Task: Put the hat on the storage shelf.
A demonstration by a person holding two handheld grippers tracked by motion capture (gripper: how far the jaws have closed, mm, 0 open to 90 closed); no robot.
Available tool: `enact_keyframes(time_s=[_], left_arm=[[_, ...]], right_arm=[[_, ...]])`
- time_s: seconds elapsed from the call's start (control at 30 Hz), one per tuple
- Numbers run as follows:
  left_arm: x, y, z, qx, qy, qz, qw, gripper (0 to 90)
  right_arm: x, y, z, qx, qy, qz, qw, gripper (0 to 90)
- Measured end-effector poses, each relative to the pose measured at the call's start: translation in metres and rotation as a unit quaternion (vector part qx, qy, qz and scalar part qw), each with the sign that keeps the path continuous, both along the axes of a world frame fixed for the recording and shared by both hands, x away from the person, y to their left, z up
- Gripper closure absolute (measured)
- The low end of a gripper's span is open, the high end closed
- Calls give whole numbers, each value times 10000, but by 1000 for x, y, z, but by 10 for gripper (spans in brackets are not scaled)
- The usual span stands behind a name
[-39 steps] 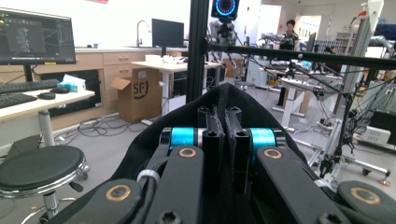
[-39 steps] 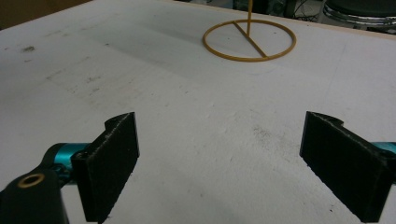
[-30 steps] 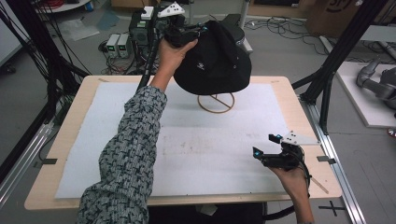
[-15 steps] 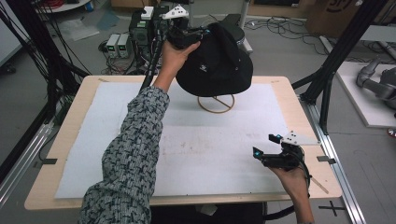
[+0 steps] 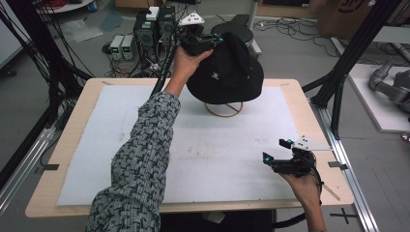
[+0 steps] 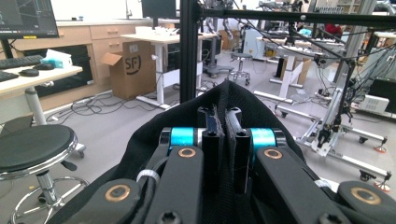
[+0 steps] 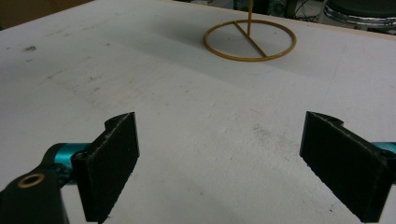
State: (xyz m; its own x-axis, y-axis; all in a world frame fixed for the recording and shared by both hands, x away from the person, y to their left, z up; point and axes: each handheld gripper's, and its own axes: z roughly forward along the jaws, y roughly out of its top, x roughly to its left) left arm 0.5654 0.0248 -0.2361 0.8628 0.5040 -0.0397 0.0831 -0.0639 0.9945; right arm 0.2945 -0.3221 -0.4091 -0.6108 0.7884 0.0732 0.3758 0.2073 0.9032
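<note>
A black hat (image 5: 227, 67) hangs over the far middle of the table, just above a thin brass stand with a ring base (image 5: 223, 110). My left gripper (image 5: 212, 41) is shut on the hat's fabric at its far upper edge. In the left gripper view the jaws (image 6: 223, 140) pinch a fold of the black hat (image 6: 135, 158) between them. My right gripper (image 5: 275, 150) rests at the near right of the table, open and holding nothing. In the right gripper view its pads (image 7: 219, 163) stand wide apart over the mat, with the stand's ring (image 7: 250, 41) far ahead.
A white mat (image 5: 212, 159) covers most of the wooden table (image 5: 77, 121). Black frame posts (image 5: 338, 77) rise at the table's right and left sides. A round stool (image 5: 241, 29) and electronics boxes (image 5: 145, 31) stand on the floor behind the table.
My left hand has carried the hat slightly down, closer to the stand. The right gripper has stayed put.
</note>
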Motion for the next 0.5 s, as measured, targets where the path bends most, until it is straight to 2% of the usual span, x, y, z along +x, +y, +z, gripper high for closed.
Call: enact_keyframes(time_s=[0.13,0.2,0.5], left_arm=[[2,-1,-2,144,92,48,9998,866],[2,-1,-2,207,57,45,9998,865],[2,-1,-3,311,90,29,9995,835]], right_arm=[[-1,-1,0,15,15,-32,10000,116],[-1,-1,0,-4,-9,-28,10000,116],[-1,0,0,-14,-25,-5,10000,116]])
